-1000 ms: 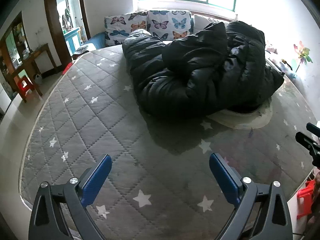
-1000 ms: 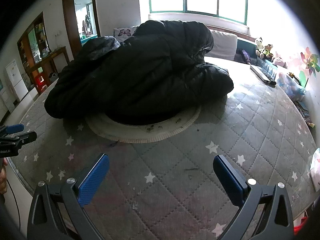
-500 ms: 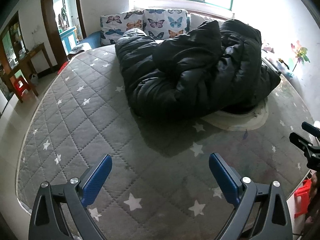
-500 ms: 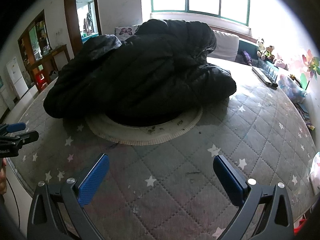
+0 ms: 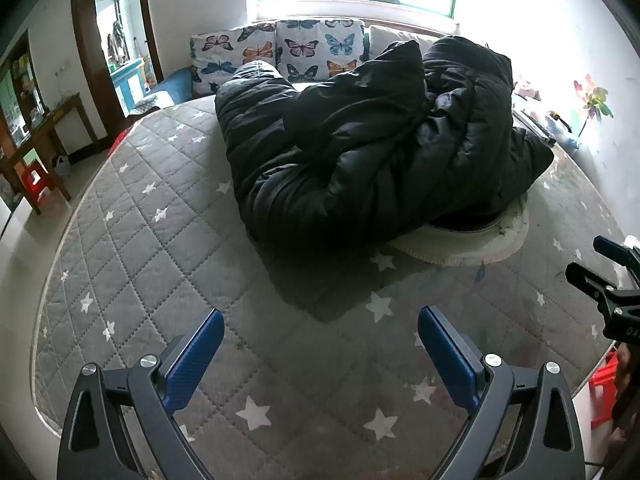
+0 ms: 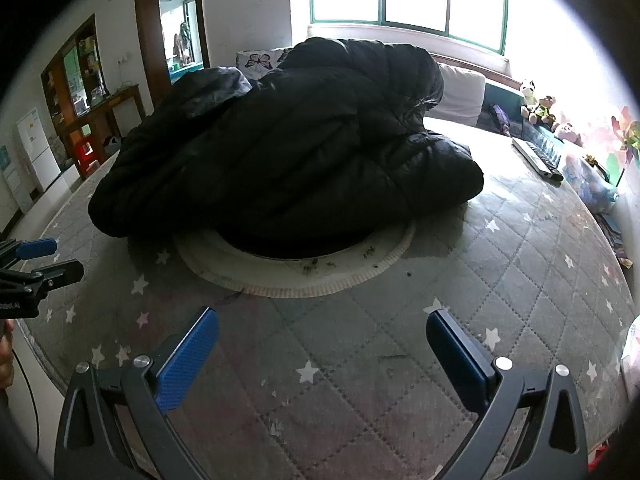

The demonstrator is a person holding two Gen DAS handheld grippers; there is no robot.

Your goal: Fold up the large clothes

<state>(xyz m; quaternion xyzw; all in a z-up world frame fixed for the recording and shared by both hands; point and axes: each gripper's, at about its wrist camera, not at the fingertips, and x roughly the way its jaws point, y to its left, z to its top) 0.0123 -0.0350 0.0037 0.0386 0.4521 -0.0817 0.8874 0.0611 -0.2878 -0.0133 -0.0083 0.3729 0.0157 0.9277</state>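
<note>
A big black puffer coat lies crumpled in a heap on the grey star-quilted mattress; it also shows in the right wrist view. Part of it rests on a round white mat. My left gripper is open and empty, low over the mattress, short of the coat's near edge. My right gripper is open and empty, just short of the mat. Each gripper shows at the edge of the other's view: the right one and the left one.
Butterfly pillows and a white pillow line the far side under the window. A remote control and soft toys lie at the right edge. A wooden table, red stools and a doorway stand left.
Both grippers have moved forward toward the coat, which now looms larger. Both have stayed open and empty.
</note>
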